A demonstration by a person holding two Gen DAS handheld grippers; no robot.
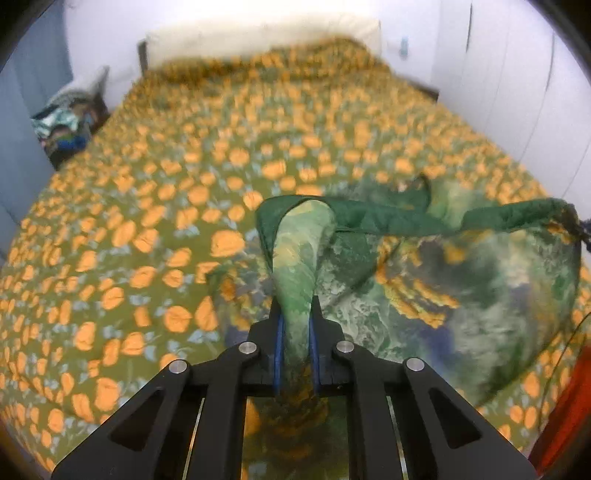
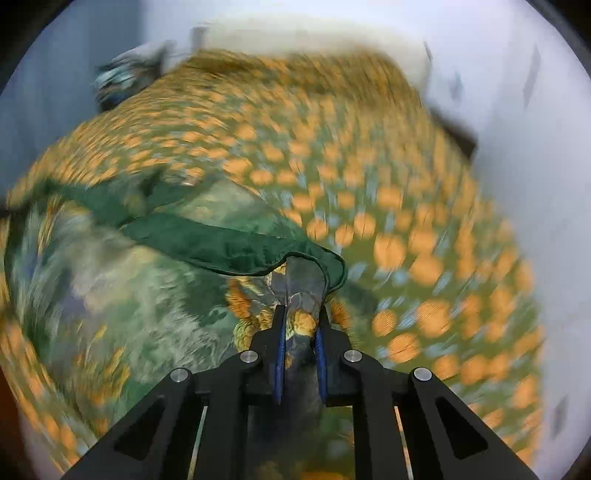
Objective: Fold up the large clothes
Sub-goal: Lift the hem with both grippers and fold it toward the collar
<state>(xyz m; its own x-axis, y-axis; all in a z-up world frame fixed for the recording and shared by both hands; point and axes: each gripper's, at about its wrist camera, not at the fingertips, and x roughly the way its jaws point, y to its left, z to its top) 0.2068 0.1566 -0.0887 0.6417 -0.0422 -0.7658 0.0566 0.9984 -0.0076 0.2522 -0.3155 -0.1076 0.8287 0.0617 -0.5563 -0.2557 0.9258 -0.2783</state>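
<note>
A large green garment (image 1: 461, 280) with a yellow and grey print and a dark green border band hangs spread over the bed. My left gripper (image 1: 295, 314) is shut on one corner of it, a bunch of cloth pinched between the blue pads. The dark green band (image 1: 388, 218) runs from there to the right, where the far corner is lifted. In the right wrist view my right gripper (image 2: 301, 317) is shut on the other corner of the garment (image 2: 122, 295), which stretches off to the left. That view is blurred.
The bed is covered by an olive bedspread (image 1: 166, 206) with orange flowers. A white pillow (image 1: 266, 33) lies at the head. A pile of clothes (image 1: 70, 118) sits on a stand at the far left. White cupboard doors (image 1: 517, 81) line the right wall.
</note>
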